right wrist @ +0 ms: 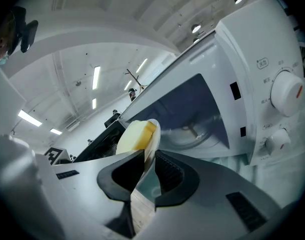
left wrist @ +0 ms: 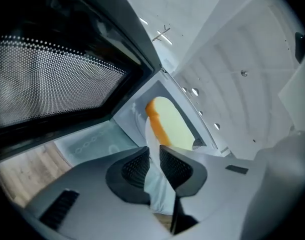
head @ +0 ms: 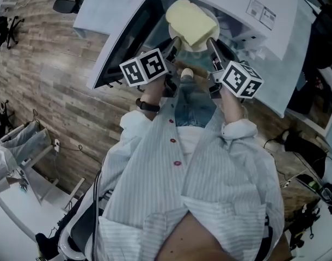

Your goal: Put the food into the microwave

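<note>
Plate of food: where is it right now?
In the head view the plate is top centre, gripped at its rim by the left gripper and right gripper, at the mouth of the open microwave.

— Where does the microwave (head: 264, 15) stand?
— On the table (head: 95, 10), ahead of the person. Its door (head: 122, 48) is swung open to the left, and the dials (right wrist: 287, 91) sit at the right of its front.
— And the food (head: 190, 20)?
— On the plate (head: 203, 47), right at the opening.
— What holds the plate?
— The left tool (head: 174, 43) is clamped on its left rim and the right tool (head: 211, 45) on its right rim, both from the near side.
— Anything inside?
— A turntable (right wrist: 192, 129), beyond the plate.
</note>
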Demonstrator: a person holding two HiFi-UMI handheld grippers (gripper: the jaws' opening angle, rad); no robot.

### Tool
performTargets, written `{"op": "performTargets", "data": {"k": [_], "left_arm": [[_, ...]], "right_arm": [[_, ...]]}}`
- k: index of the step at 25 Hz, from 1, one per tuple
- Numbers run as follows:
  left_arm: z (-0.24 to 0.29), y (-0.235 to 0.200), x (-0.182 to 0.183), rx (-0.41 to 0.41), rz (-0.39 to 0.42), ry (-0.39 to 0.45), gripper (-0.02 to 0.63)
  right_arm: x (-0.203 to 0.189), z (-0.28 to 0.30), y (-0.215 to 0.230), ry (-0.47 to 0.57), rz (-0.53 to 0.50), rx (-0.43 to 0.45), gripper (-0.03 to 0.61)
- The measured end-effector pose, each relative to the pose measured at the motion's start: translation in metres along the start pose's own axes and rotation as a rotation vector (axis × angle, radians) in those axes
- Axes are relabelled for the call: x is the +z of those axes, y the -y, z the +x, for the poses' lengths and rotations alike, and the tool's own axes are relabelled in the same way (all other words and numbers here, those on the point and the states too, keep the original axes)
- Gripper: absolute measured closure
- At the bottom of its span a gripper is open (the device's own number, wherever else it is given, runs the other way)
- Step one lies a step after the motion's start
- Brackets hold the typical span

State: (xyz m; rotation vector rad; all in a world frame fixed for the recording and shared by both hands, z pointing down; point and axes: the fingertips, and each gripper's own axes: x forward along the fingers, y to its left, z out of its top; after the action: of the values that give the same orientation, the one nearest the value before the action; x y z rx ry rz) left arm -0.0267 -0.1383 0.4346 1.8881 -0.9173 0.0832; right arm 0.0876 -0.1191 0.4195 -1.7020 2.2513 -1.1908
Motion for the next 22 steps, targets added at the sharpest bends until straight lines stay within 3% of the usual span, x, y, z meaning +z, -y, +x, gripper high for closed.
{"op": "performTargets", "data": {"k": [22], "left_arm": [[0.047, -0.007, 0.009, 0.002, 0.027, -0.12, 0.551]], "right_arm": [[0.009, 0.022, 0.036, -0.008, 0.072, -0.088, 0.5]]}}
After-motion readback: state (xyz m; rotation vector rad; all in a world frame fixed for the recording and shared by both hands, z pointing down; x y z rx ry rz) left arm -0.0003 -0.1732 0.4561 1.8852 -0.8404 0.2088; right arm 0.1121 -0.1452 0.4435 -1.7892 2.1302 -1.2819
